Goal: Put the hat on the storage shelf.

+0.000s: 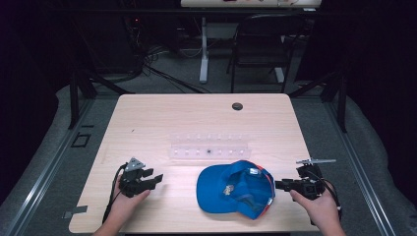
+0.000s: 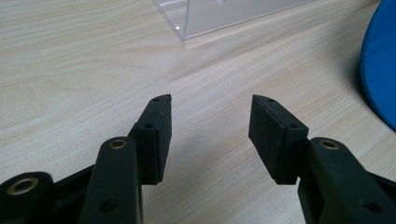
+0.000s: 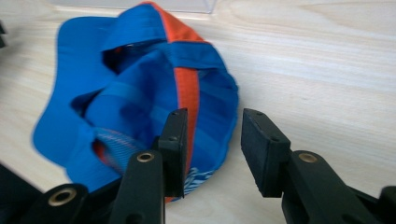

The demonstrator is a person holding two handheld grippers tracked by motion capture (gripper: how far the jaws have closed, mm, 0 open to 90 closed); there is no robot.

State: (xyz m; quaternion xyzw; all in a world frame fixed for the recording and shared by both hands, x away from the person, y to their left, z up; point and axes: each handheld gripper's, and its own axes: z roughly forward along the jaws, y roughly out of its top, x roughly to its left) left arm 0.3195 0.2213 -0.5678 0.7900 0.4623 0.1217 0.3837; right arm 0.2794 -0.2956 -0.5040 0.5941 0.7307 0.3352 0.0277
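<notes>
A blue cap [image 1: 231,189] with orange trim lies upside down on the wooden table [image 1: 196,118], near the front edge, right of centre. My right gripper [image 1: 278,185] sits just right of the cap and points left at it. In the right gripper view its jaws [image 3: 214,114] stand apart at the cap's [image 3: 140,93] orange-banded rim; the left jaw overlaps the fabric, and the pads do not press on it. My left gripper [image 1: 155,176] rests left of the cap. It is open [image 2: 211,99] over bare wood, with the cap's blue brim [image 2: 380,70] off to its right.
A clear plastic rack [image 1: 210,150] lies across the middle of the table, just behind the cap; its corner [image 2: 219,14] shows ahead of the left gripper. A dark cable hole [image 1: 237,106] sits near the far edge. A chair [image 1: 260,44] stands beyond the table.
</notes>
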